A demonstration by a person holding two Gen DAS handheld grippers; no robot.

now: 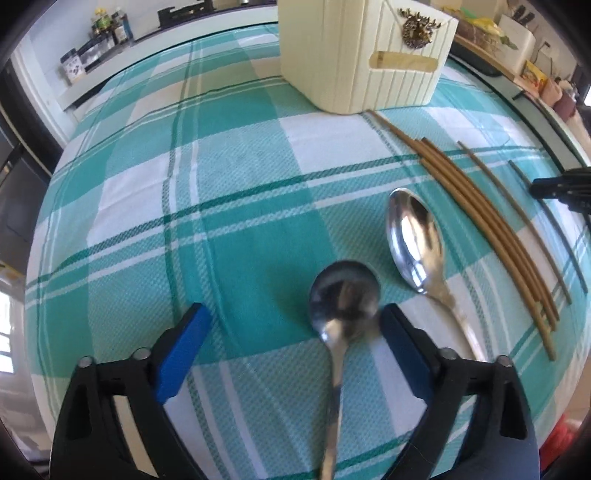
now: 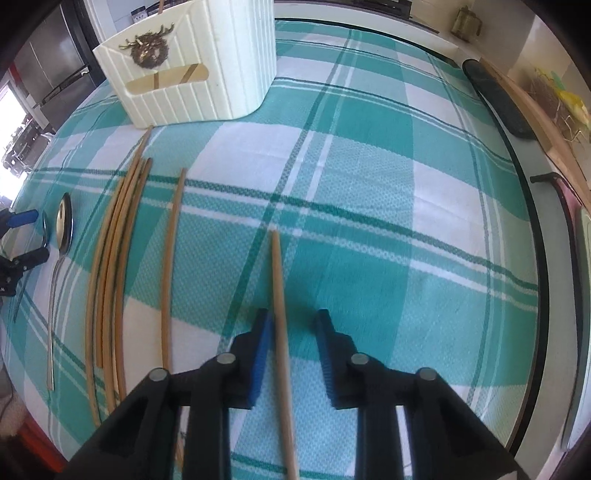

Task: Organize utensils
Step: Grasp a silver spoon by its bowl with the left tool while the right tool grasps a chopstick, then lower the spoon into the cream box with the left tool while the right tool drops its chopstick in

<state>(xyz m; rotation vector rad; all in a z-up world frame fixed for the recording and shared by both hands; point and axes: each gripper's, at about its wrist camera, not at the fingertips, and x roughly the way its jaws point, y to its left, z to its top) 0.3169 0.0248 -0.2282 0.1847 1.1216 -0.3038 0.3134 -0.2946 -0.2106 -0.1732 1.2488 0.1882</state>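
A round-bowled steel spoon [image 1: 345, 295] lies on the checked cloth with its handle running between the fingers of my left gripper [image 1: 295, 312]. The jaws stand wide open, and the bowl is close to the right pad [image 1: 402, 350]. A larger oval spoon [image 1: 415, 240] lies just to its right. Beyond it lie several wooden chopsticks [image 1: 491, 229]. In the right wrist view one chopstick [image 2: 280, 314] lies between the fingers of my right gripper [image 2: 293, 317], beside the left pad [image 2: 262, 354], with a gap to the other pad. The cream utensil holder [image 2: 192, 74] stands at the far side.
The teal and white checked cloth [image 1: 221, 184] covers the table. A lone chopstick [image 2: 168, 277] lies apart from the bundle [image 2: 110, 258]. Jars and bottles [image 1: 99, 29] stand on a shelf behind. A dark oblong object [image 2: 495, 99] and a wooden board lie past the right table edge.
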